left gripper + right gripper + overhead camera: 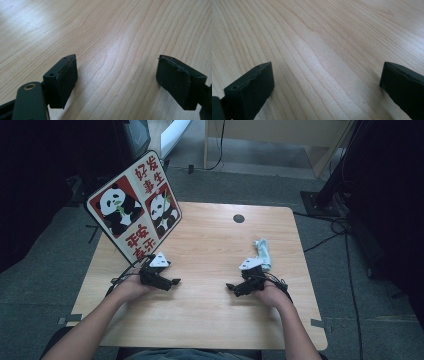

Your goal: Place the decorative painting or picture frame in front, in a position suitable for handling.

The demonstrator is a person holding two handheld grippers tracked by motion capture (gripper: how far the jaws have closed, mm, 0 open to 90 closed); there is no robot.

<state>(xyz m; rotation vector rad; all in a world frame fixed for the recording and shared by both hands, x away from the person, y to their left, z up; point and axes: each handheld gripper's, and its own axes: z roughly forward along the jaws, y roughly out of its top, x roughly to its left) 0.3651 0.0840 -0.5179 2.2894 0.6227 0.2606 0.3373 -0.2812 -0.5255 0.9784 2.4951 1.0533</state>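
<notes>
Dark room, grey floor, and a pale rounded-corner wooden table [210, 315] with bare board across its middle. A panda-printed sign board [134, 206] leans over the far-left edge. Left gripper [175, 281] rests near-left, jaws spread, nothing between. Right gripper [229, 287] faces it, jaws wide and empty. Just behind it lies a crumpled white cloth, perhaps a glove [263, 251], near the right edge.

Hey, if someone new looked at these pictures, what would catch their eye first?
Most likely the panda sign with red characters, standing tilted at the table's far left corner. Next, the two hands resting on the table, each with an open, empty gripper: left gripper, right gripper. A pale cloth lies just beyond the right gripper.
</notes>
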